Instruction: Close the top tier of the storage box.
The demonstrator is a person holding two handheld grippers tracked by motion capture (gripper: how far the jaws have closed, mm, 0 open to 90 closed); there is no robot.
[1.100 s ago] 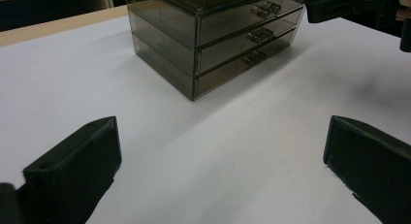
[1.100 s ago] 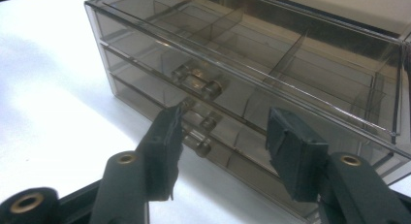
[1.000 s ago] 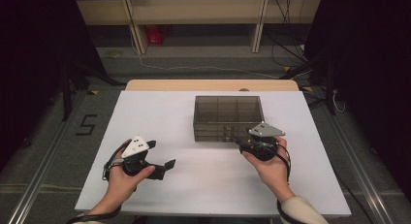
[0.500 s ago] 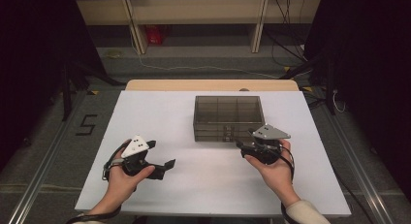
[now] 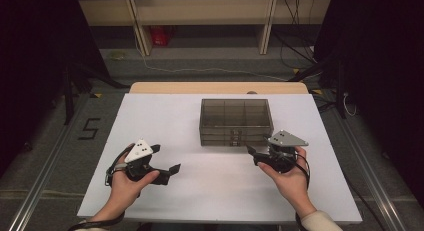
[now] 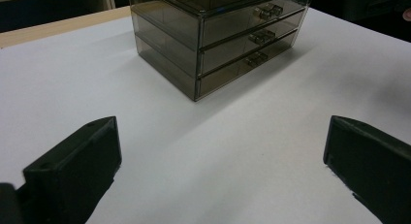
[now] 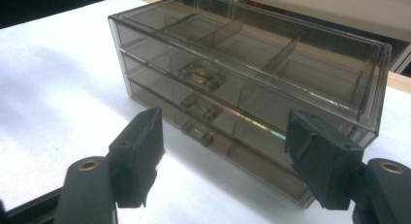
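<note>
Standing mid-table on the white table [image 5: 165, 116]: one smoked-plastic three-drawer organiser [image 5: 236, 122], drawers shut, handles facing the person. Right gripper [image 5: 254, 156] just in front of its drawer fronts, jaws apart and just been opening, nothing between them. Left gripper [image 5: 166, 161] well apart, jaws wide, empty.
</note>
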